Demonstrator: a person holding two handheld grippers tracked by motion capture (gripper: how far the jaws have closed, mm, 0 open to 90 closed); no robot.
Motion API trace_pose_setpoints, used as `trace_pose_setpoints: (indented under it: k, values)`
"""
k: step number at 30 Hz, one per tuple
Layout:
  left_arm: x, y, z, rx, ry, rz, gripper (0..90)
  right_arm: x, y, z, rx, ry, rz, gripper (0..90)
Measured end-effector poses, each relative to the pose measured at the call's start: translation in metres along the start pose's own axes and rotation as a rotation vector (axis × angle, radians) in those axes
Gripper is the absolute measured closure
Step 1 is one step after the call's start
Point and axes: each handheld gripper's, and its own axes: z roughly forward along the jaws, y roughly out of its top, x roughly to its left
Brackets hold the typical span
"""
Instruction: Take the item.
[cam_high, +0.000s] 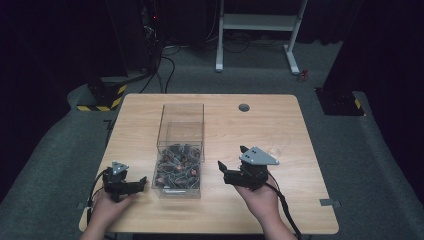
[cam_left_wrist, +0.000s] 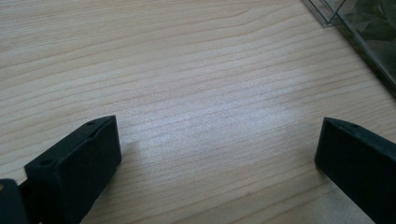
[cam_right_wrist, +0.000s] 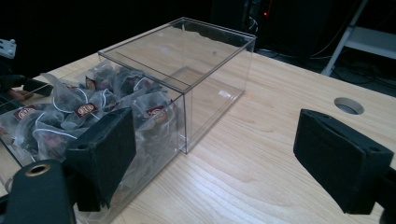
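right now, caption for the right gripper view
Open right gripper faces a clear box of tea bags on a table.

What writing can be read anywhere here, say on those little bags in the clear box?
Tea bags in the clear box: small red oval labels with pale lettering, too blurred to read.
Table: no writing.
Yellow-and-black striped base on the floor: hazard stripes, no words.

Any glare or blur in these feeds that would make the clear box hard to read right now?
High view: table lit, surroundings dark, clear box walls faint and the tea bags small and dim. Left gripper view: soft sheen on the wood between the open jaws, box corner blurred. Right gripper view: sharp on the box, near jaws soft.
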Motion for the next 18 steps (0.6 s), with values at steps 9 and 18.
trace_pose_setpoints:
  k: [9,18]
  values:
    - [0.0,0.0,0.0,0.0,0.0,0.0,0.5,0.009,0.003,0.008,0.004,0.027,-0.008,13.9]
    - [0.0,0.0,0.0,0.0,0.0,0.0,0.5,0.018,0.003,0.013,0.012,0.055,-0.016,16.1]
